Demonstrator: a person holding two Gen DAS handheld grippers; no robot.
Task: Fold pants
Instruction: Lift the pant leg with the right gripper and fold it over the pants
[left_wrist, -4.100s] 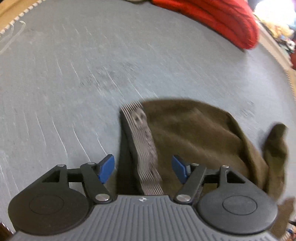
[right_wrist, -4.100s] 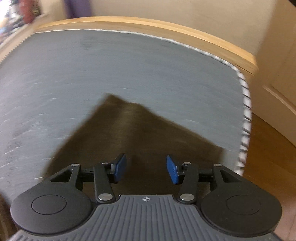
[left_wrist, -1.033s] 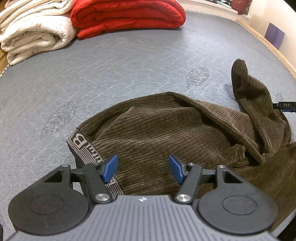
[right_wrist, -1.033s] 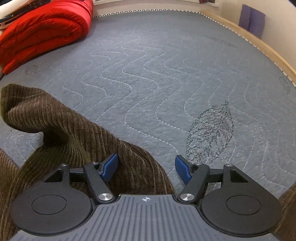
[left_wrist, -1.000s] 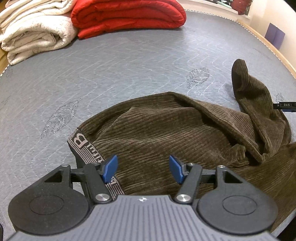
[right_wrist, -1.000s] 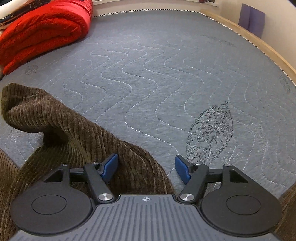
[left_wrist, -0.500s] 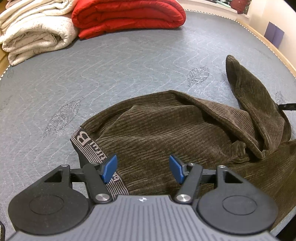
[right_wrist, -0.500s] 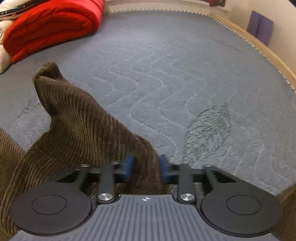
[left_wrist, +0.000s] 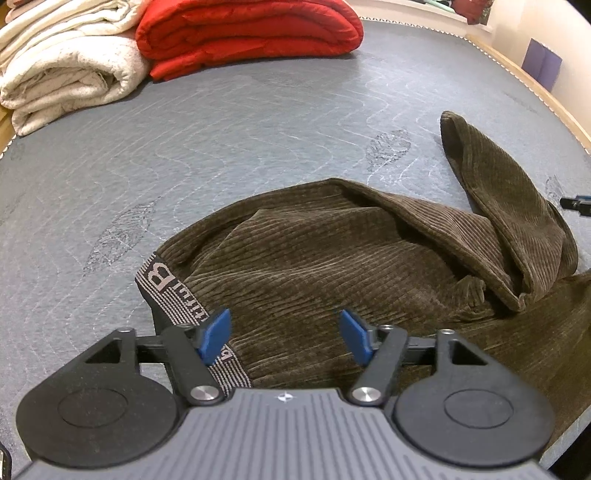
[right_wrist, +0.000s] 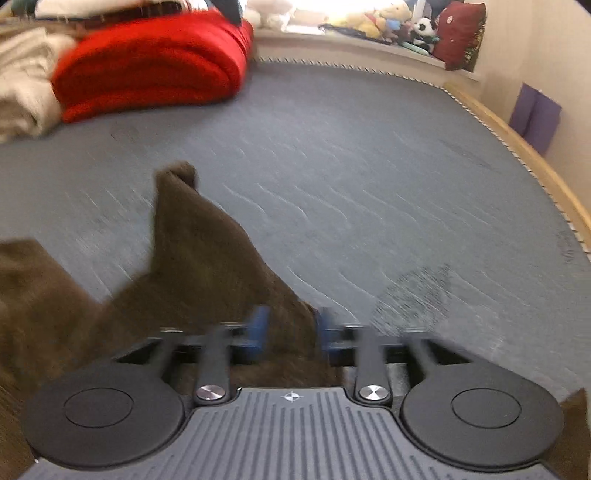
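Observation:
Brown corduroy pants (left_wrist: 332, 258) lie crumpled on the grey quilted bed, with a striped lettered waistband (left_wrist: 173, 295) at the left. My left gripper (left_wrist: 284, 336) is open and hovers low over the waistband end, holding nothing. One pant leg (left_wrist: 509, 206) rises in a fold at the right. In the blurred right wrist view, my right gripper (right_wrist: 290, 328) is shut on that pant leg (right_wrist: 207, 251) and lifts it off the bed. The right gripper's tip (left_wrist: 576, 203) shows at the left wrist view's right edge.
A folded red blanket (left_wrist: 247, 33) and a cream blanket (left_wrist: 66, 70) lie at the bed's far side. The bed's wooden edge (right_wrist: 535, 158) runs along the right, with a purple object (right_wrist: 535, 118) beyond. Stuffed toys (right_wrist: 388, 22) sit on a far ledge.
My right gripper has closed on the pant leg and lifted it up and back. The left gripper has stayed open over the waistband, barely shifting.

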